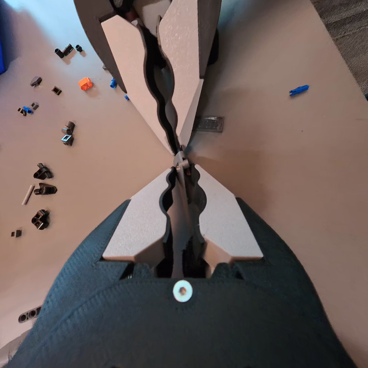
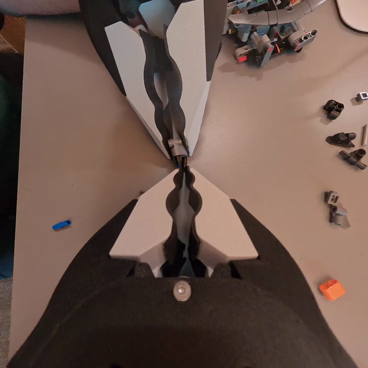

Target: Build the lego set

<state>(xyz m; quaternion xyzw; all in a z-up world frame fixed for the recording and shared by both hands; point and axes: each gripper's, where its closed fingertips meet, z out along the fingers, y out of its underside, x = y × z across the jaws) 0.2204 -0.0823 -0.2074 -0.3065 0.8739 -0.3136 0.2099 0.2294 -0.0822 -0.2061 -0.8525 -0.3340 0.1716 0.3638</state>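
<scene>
My two grippers meet tip to tip above the beige table (image 1: 278, 179). My left gripper (image 1: 183, 169) is shut on a small grey connector (image 1: 180, 159), which sticks out past its tips. In the right wrist view the left gripper (image 2: 177, 156) comes from the top with the grey connector (image 2: 176, 148) in it. A black pin (image 2: 183, 162) and a bit of blue project from the connector. My right gripper (image 2: 184, 169) is shut on that black pin's end. In the left wrist view the right gripper (image 1: 179, 148) reaches in from the top.
The part-built grey model (image 2: 268, 33) stands at the table's far right. Loose parts lie about: an orange brick (image 1: 85, 83) (image 2: 332, 289), a blue pin (image 1: 298, 90) (image 2: 61, 225), a grey plate (image 1: 211, 124), black connectors (image 1: 42, 172) (image 2: 333, 108), a grey axle (image 1: 27, 194). The table edge meets carpet (image 1: 348, 29). Left and right tips are no more than a few centimetres apart.
</scene>
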